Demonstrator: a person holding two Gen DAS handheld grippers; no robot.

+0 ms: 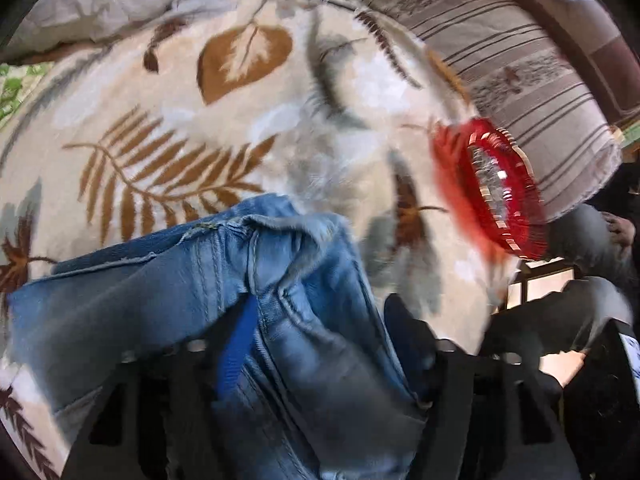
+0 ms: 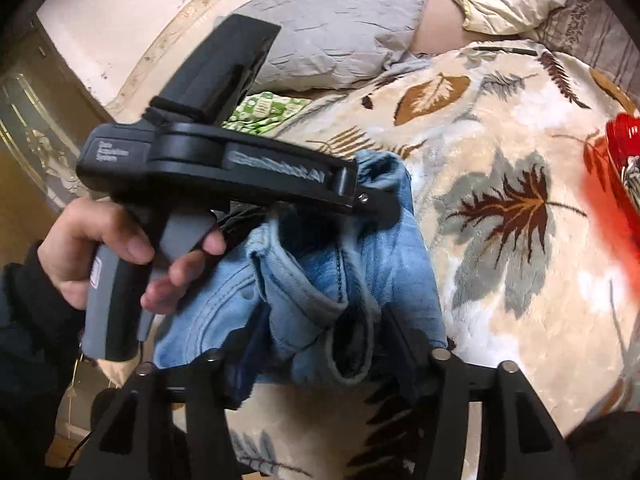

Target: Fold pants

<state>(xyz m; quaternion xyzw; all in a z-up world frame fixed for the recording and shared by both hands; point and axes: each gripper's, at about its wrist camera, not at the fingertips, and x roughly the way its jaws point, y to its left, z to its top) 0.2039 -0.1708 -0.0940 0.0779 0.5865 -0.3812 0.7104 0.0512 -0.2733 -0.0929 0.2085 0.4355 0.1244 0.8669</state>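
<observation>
Light blue jeans [image 1: 192, 280] lie bunched in a folded bundle on a cream blanket [image 1: 192, 128] printed with leaves. In the left wrist view my left gripper [image 1: 320, 340] straddles the denim, its blue-padded finger [image 1: 236, 344] and dark finger [image 1: 406, 336] standing wide apart, the pads not pinching. In the right wrist view the jeans [image 2: 320, 264] sit between the spread fingers of my right gripper [image 2: 320, 352], which also looks open over the cloth. A hand [image 2: 116, 252] holds the left gripper [image 2: 376, 200] at the bundle's far edge.
A red fringed basket [image 1: 492, 188] sits on the blanket to the right, also visible as the basket [image 2: 620, 148]. A grey pillow [image 2: 332, 28], a green patterned cloth [image 2: 264, 108] and a striped cushion [image 1: 520, 80] border the blanket [image 2: 500, 120].
</observation>
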